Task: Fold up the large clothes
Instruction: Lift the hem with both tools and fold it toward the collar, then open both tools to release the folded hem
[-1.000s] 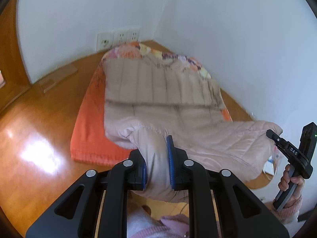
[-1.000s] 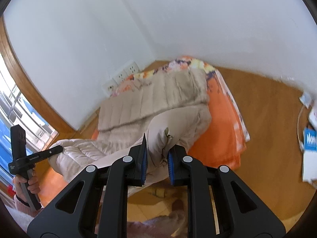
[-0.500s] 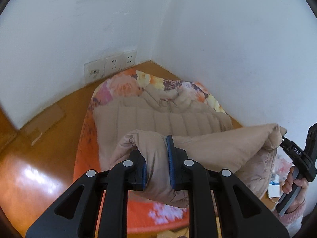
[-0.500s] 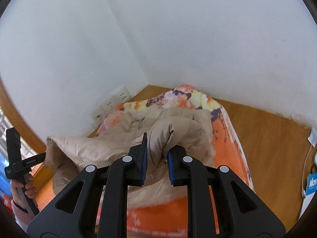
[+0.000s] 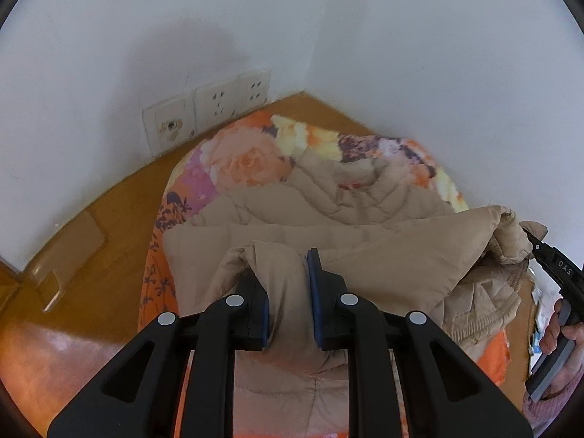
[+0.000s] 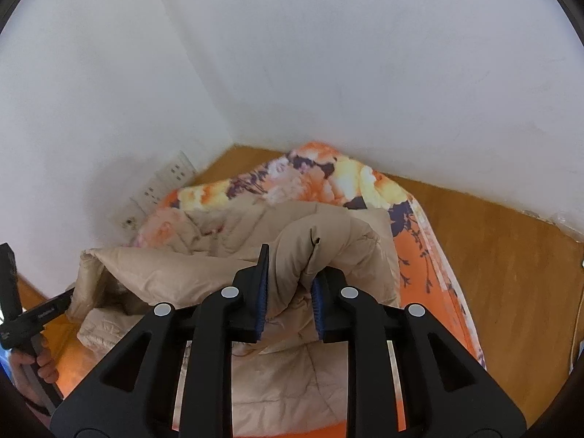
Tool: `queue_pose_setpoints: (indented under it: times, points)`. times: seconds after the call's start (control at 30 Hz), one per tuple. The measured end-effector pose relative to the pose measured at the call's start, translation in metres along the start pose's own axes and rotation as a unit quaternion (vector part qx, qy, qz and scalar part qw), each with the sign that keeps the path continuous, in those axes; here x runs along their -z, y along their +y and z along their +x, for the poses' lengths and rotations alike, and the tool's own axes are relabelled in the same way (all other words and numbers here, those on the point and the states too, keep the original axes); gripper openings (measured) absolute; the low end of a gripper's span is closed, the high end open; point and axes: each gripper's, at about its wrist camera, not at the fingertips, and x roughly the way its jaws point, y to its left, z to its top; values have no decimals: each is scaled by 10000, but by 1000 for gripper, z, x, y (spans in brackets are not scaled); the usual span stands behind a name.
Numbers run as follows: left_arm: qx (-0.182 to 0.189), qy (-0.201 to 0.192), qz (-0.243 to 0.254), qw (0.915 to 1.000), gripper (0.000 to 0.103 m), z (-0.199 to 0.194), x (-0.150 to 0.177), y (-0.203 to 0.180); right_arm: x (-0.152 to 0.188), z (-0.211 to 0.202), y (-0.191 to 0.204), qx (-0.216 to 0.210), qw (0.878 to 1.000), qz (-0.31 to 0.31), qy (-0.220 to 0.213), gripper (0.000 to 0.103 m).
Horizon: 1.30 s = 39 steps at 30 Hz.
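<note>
So the big change: a second ago the beige quilted puffer jacket (image 5: 328, 215) was spread almost flat on the orange floral blanket (image 5: 244, 153), with its near hem just coming up. Now that hem edge has been carried forward toward 12 o'clock, over the jacket's far half, so it's bunched and doubled near the wall corner. Looks like the lengthwise fold is nearly laid, just needs setting down and letting go.

Left gripper (image 5: 288, 292) is pinched narrow on one hem corner. Right gripper (image 6: 290, 284) has the other corner bundled between its pads, but its jaws have just been easing open a bit, fabric in there all the same.

Wall sockets (image 5: 208, 109) sit at about 11 o'clock.

Containers: none that I can see, nothing to report.
</note>
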Motion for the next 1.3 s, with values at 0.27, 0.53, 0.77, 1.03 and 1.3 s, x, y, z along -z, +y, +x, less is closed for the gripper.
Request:
queue_pose_setpoints:
  times: [0.27,0.53,0.77,1.03,1.3]
  points:
    - [-425,197,-30,9989,23,41,-6,-1,-3,59,-8,196,9986,-244,421,30]
    - [-698,338,-93,9969,26,71,-9,0,2,99,-17,156,9961,-399,778,34]
    - [-752,266,26,9968,37,58,-5,-7,5,109,-20,141,9953,-441,855,35]
    - [-753,-22,151,9970,72,8,11,-11,-2,98,-22,-176,9949,-367,919,52]
    - [-853,-267,-11,9960,74,-34,27,17,-16,38,-30,-601,9934,-742,627,71]
